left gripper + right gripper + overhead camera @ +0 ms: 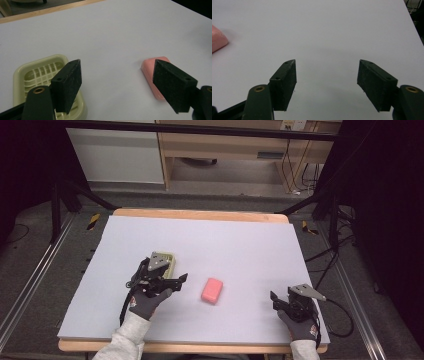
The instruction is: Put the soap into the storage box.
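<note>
The left gripper [176,281] hovers with fingers wide and empty. Just beyond it and to its right, the pink rectangular soap bar [212,290] lies mid-bench, long axis running roughly away from the person. The right gripper [276,300], also wide and empty, sits farther off. The pale yellow slatted plastic soap dish [45,75] rests under the left hand.

Evenly and softly lit from above, with the pale tabletop [240,240] bright and glare-free while the room's left and right edges fall into near black. Only faint, short shadows beside the pink soap [212,290] and under the left tongs [181,279] and right tongs [273,296]. Slightly soft and grainy in the high view; in both gripper views, black jaws close to the lens dark and low in detail, tabletop dimming toward the bottom, cream soap dish [37,72] a little blurred.
</note>
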Demonstrator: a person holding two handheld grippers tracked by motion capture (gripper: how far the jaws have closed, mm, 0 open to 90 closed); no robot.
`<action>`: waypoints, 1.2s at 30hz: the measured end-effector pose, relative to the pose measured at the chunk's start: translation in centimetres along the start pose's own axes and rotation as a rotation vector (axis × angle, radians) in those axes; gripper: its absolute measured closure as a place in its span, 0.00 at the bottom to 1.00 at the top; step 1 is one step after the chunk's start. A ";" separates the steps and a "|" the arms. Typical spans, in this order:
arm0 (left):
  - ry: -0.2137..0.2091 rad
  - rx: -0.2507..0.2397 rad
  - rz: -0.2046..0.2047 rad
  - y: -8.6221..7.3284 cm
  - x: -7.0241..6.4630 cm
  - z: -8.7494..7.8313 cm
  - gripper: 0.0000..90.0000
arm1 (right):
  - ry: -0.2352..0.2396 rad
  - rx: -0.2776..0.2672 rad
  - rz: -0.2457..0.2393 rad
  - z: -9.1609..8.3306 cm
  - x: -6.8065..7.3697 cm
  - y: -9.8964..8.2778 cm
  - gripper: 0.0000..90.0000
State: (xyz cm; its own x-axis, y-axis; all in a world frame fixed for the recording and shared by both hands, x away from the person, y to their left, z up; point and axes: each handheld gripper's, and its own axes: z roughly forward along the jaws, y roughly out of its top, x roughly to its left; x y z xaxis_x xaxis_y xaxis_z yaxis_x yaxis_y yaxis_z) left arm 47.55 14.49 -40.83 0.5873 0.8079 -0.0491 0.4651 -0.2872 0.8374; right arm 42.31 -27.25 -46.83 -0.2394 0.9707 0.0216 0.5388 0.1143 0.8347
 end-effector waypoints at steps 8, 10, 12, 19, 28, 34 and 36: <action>-0.008 0.026 0.023 0.4 -0.9 1.2 0.24 | -0.003 0.005 -0.003 0.1 0.1 0.0 0.35; -0.011 0.024 0.021 0.4 -1.1 1.3 0.24 | -0.003 0.005 -0.004 0.1 0.1 0.0 0.35; -0.013 0.028 0.032 0.4 -1.5 1.7 0.24 | -0.003 0.005 -0.006 0.0 0.1 0.0 0.35; -0.020 0.042 0.050 0.5 -2.2 2.2 0.24 | -0.003 0.003 -0.009 0.0 0.1 -0.1 0.35; -0.019 0.070 0.065 0.4 -3.1 3.5 0.23 | 0.001 0.003 -0.001 0.0 0.1 -0.1 0.35; -0.033 0.083 0.079 0.4 -4.0 4.5 0.22 | 0.004 0.007 -0.005 0.1 0.1 -0.1 0.35; -0.036 0.085 0.081 0.5 -4.2 4.7 0.22 | 0.005 0.008 -0.001 0.0 0.1 -0.1 0.35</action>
State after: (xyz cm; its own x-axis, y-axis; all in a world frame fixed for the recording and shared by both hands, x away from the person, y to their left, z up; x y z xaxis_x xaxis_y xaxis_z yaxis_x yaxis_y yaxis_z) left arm 48.39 8.52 -42.77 0.6480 0.7617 -0.0037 0.4688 -0.3950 0.7901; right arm 42.24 -27.13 -46.93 -0.2439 0.9695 0.0232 0.5445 0.1171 0.8305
